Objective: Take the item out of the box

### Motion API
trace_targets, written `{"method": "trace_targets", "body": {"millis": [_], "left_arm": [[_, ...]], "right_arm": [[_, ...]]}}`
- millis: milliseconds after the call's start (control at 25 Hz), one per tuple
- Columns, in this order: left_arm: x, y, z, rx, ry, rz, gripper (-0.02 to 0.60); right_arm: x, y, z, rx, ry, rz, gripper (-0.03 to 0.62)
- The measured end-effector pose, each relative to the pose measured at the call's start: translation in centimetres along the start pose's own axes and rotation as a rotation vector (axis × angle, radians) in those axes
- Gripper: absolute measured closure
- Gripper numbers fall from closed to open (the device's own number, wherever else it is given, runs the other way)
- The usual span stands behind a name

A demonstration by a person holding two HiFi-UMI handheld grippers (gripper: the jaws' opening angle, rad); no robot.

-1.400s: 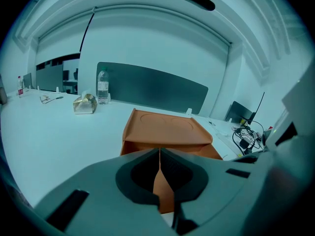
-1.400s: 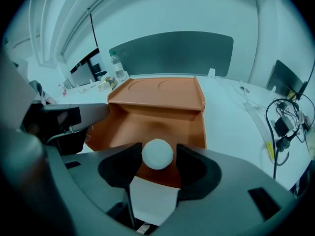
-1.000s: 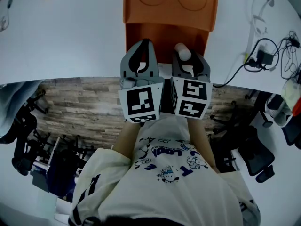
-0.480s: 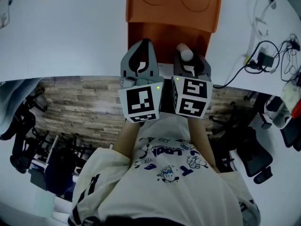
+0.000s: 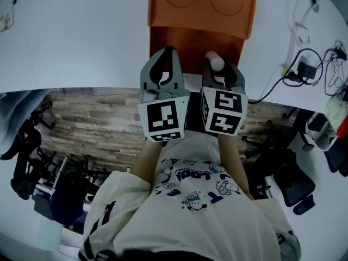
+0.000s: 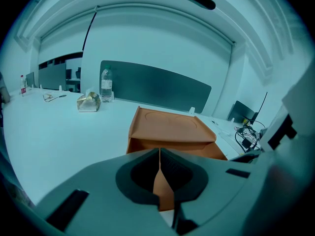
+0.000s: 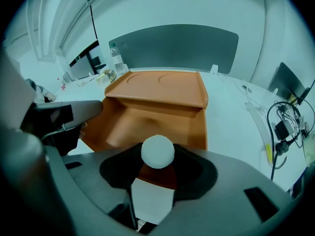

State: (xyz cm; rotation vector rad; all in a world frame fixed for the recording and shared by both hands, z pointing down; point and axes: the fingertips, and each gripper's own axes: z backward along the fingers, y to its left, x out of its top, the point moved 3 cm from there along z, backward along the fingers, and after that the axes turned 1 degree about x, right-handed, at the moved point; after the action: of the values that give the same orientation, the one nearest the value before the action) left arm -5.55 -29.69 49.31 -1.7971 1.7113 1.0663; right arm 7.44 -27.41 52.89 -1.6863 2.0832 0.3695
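An orange box stands open on the white table, its lid folded back. In the right gripper view the box lies just ahead of the jaws. My right gripper hovers over the box's near edge with a white round-ended item at its tips. Its jaws are closing, and the white item fills the gap between them. My left gripper hangs beside it over the same edge, shut and empty. In its own view the left gripper has its jaws meeting in a line before the box.
Cables and a charger lie on the table at the right. A water bottle and a crumpled packet stand far back on the left. The table's near edge runs under both grippers, with office chairs on the floor below.
Nothing has visibly changed except a slight shift of the view. Both grippers and the white item stay where they were.
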Motion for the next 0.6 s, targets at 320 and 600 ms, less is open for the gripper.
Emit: {"method": "trace_targets", "body": {"millis": [320, 600], "left_arm": [[0.5, -0.4, 0.6, -0.007, -0.017, -0.003, 0.560], [1.1, -0.7, 1.5, -0.011, -0.037, -0.014, 0.560]], "right_arm": [[0.5, 0.1, 0.9, -0.003, -0.035, -0.004, 0.401], [1.2, 0.2, 2.0, 0.001, -0.070, -0.015, 0.401]]}}
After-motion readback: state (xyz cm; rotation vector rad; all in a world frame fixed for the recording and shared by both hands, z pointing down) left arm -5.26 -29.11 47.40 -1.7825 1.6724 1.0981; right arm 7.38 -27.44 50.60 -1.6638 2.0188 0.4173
